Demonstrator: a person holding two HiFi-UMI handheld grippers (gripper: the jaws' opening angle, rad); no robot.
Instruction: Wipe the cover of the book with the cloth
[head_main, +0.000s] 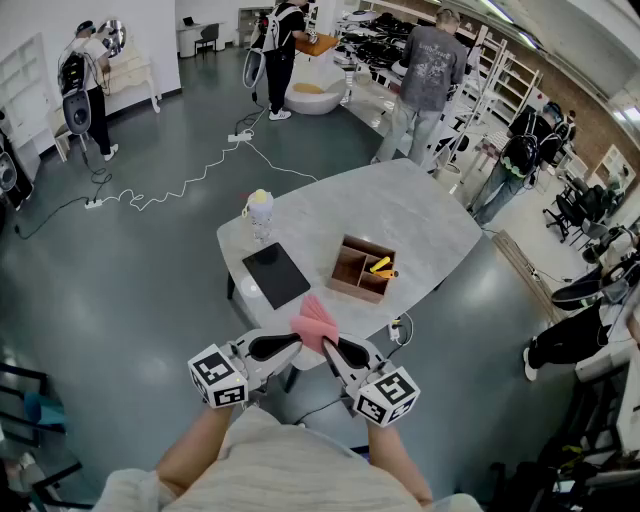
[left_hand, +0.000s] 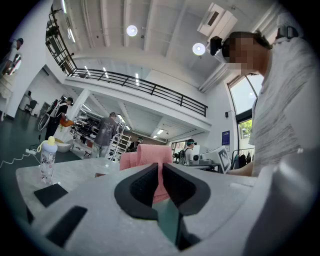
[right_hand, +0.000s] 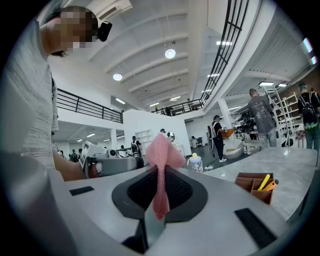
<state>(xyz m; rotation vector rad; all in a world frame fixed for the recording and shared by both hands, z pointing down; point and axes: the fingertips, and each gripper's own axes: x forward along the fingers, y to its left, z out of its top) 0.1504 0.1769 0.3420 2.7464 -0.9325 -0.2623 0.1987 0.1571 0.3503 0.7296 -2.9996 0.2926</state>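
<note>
Fingers (left_hand: 141, 186) of the left gripper (left_hand: 160, 169) are clenched on a folded wad of the pink cloth (left_hand: 148, 155). The right gripper (right_hand: 160, 172) pinches a thin edge of the same cloth between its own fingers (right_hand: 137, 192), so both hold it at once. Only the head view shows the whole layout: the two grippers meet tip to tip, angled inward toward each other, at the near edge of the pale bench (head_main: 400, 215), with the cloth bunched between them. The dark book (head_main: 276, 275) lies flat on the left part of the bench, apart from the cloth and untouched. A wooden box (head_main: 363, 268) stands just right of the book, and a small bottle with a yellow top (head_main: 259, 212) stands on its far side. The left gripper view catches the book only as a dark slab at its lower left, near the bottle. The right gripper view misses the book and instead shows the box at its right, holding a yellow thing and an orange thing that cannot be identified. The cloth's lower part is hidden behind the fingers in every view, and nothing on the book's cover can be made out. Bare forearms reach forward from the bottom of the head view, holding both grippers close together in the air.
</note>
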